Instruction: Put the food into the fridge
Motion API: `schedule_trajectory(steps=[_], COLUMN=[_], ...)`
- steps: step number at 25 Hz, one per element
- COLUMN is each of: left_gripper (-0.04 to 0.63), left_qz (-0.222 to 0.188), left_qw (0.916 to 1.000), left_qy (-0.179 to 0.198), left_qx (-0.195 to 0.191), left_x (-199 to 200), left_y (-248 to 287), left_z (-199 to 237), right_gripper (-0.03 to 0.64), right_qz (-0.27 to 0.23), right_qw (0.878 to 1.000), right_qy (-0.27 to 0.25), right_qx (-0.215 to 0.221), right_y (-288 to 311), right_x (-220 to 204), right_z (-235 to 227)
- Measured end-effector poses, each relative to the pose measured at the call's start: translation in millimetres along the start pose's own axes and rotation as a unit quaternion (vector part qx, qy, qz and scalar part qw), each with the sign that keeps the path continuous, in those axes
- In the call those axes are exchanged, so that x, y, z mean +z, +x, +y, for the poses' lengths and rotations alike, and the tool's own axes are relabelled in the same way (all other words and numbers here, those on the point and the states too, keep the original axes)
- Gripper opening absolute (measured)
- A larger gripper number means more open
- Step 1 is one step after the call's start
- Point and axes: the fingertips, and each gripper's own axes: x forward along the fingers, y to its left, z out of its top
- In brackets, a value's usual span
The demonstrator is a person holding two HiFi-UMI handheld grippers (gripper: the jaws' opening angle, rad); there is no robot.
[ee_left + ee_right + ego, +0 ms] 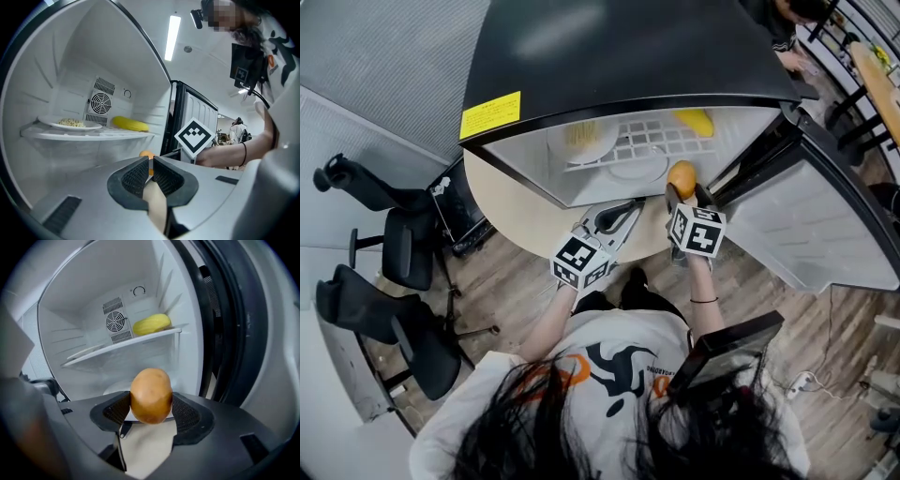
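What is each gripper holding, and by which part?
Right gripper holds the potato, pinched across its lower sides. Left gripper holds nothing; its jaws are nearly together.

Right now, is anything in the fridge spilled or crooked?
No, nothing stands out. The plate of noodles and the corn cob lie neatly on the shelf, and the right gripper holds the potato squarely.

Tan oval potato point(151, 396) upright in right gripper point(151, 412) jaws, before open fridge point(93, 287)
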Motion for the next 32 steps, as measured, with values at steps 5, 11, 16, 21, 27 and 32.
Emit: schedule_trajectory(steps=[5,11,16,21,27,32], left_gripper=[0.023,0.023,0.023,0.023,0.023,0.023], left_qz=[0.005,0.011,0.012,0.012,0.016,0.017], left_qw=[0.9999,0.9999,0.9999,0.9999,0.9997,0.9995], left_qy=[0.009,0.012,0.01,0.01,0.013,0.012], left_qx=[-0.003,-0.002,0.0,0.002,0.01,0.023], left_x=[3.8,2.7,2.4,1.6,-1.8,-2.3], left_y=[2.4,-0.9,-4.8,-9.1,-18.9,-26.1], left_z=[3.4,8.2,12.0,11.6,12.1,17.0], right_gripper=[0.288,0.288,0.288,0.288,0.29,0.29], right_qz=[0.014,0.006,-0.013,-0.006,0.022,0.016], right_qw=[0.997,0.991,0.987,0.985,0.99,0.993], right_qy=[-0.049,-0.099,-0.129,-0.136,-0.117,-0.096], right_qx=[-0.049,-0.087,-0.097,-0.103,-0.08,-0.068], right_y=[31.2,51.9,63.9,74.8,79.7,77.4], right_x=[-0.3,14.4,27.5,22.1,5.8,5.1], right_z=[-10.3,-13.8,-16.2,-16.4,-18.4,-19.0])
